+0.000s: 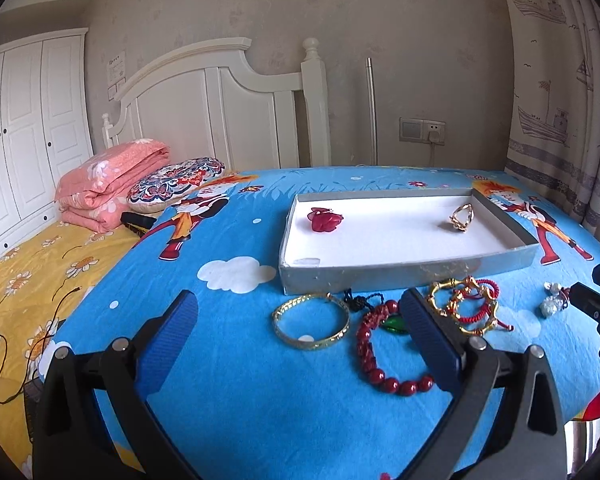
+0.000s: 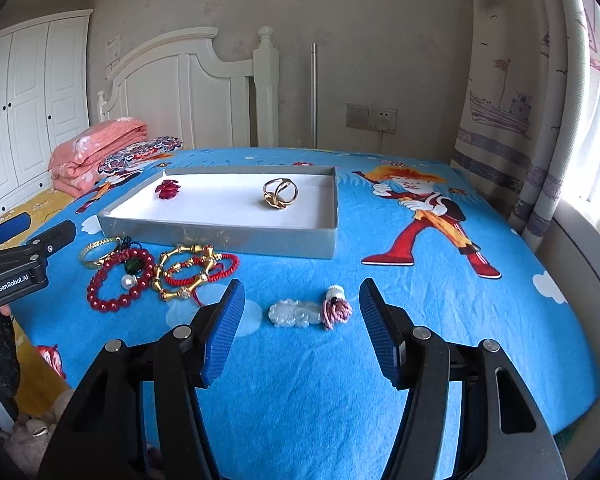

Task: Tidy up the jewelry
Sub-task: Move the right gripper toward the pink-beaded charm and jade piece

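A shallow grey box (image 1: 380, 274) (image 2: 228, 236) with a white floor lies on the blue cloth. It holds a red ornament (image 1: 324, 219) (image 2: 168, 190) and a gold openwork ring (image 1: 462, 218) (image 2: 280, 193). In front of it lie a gold bangle (image 1: 312, 322) (image 2: 96, 254), a dark red bead bracelet (image 1: 384, 354) (image 2: 118, 282), gold bamboo-link bracelets with red cords (image 1: 466, 306) (image 2: 194, 272), and a pale jade pendant with a pink tassel (image 2: 300, 312) (image 1: 554, 304). My left gripper (image 1: 300, 328) is open over the bangle and beads. My right gripper (image 2: 302, 316) is open around the jade pendant.
The blue cartoon cloth (image 2: 420, 272) covers a raised surface beside a yellow-sheeted bed (image 1: 20, 288). Folded pink quilt (image 1: 108, 184), patterned pillow (image 1: 172, 180) and white headboard (image 1: 204, 112) stand at the back left. A curtain (image 2: 540, 120) hangs at right.
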Action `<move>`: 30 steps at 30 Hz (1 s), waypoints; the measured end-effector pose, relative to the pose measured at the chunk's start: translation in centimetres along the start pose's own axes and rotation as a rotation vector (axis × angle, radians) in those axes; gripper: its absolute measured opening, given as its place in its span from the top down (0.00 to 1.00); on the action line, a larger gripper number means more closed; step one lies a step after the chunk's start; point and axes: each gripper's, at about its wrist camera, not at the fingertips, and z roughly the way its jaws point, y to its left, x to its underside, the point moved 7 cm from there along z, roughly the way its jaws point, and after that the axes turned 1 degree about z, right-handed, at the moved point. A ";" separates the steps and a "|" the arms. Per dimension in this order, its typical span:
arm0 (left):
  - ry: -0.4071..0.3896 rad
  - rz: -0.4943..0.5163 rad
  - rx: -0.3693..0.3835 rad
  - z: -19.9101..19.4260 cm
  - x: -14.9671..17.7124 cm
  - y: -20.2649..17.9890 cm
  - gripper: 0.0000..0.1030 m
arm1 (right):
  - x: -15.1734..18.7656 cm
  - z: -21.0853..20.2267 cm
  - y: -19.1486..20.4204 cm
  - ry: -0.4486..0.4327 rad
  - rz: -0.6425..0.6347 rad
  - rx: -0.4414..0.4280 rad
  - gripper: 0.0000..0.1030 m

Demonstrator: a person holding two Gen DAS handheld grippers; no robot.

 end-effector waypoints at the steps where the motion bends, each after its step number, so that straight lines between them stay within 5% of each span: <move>1: -0.001 0.011 0.000 -0.1 0.6 -0.3 0.05 | 0.4 0.1 -0.2 0.008 0.005 0.001 0.44; 7: 0.002 0.063 0.006 0.2 1.8 -1.8 0.05 | 0.9 0.5 -1.0 0.005 0.026 0.015 0.45; 30: 0.042 -0.023 -0.009 1.7 2.6 0.7 0.05 | -0.1 4.3 -1.0 0.108 0.052 -0.060 0.44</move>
